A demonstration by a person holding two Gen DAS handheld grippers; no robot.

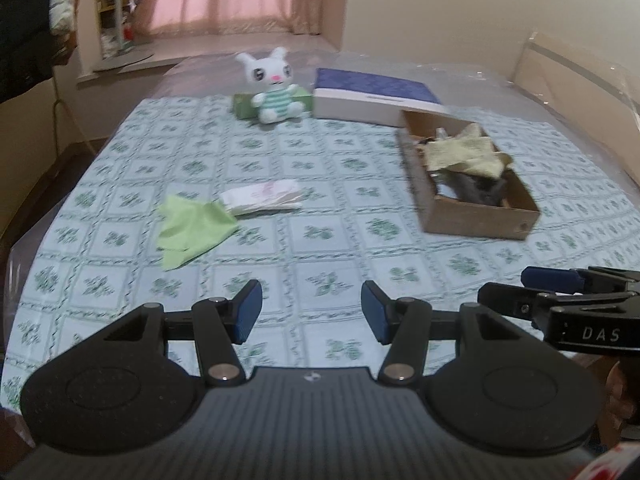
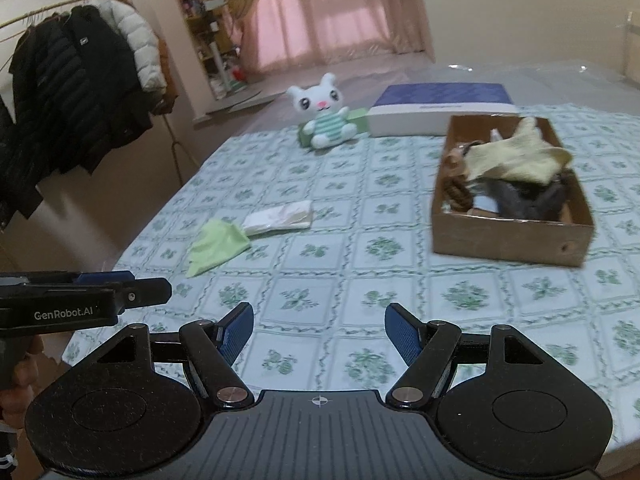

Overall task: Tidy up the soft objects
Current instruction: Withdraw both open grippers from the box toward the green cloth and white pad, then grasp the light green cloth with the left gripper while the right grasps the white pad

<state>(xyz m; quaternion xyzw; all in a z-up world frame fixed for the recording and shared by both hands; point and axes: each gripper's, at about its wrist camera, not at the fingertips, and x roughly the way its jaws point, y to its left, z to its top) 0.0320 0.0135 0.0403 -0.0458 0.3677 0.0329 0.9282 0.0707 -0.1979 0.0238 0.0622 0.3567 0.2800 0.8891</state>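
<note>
Both jaws parted and empty, left gripper (image 1: 311, 312) beside right gripper (image 2: 319, 334); green cloth (image 1: 194, 229) flat on bed (image 1: 340, 248), ahead-left of both, nearer left, touching white packet (image 1: 262, 197); cardboard box (image 1: 472, 216) ahead-right.

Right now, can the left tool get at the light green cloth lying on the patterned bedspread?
Probably yes. The left tool is open and empty, and the light green cloth lies flat ahead to its left, with only bare patterned bedspread between them.
</note>
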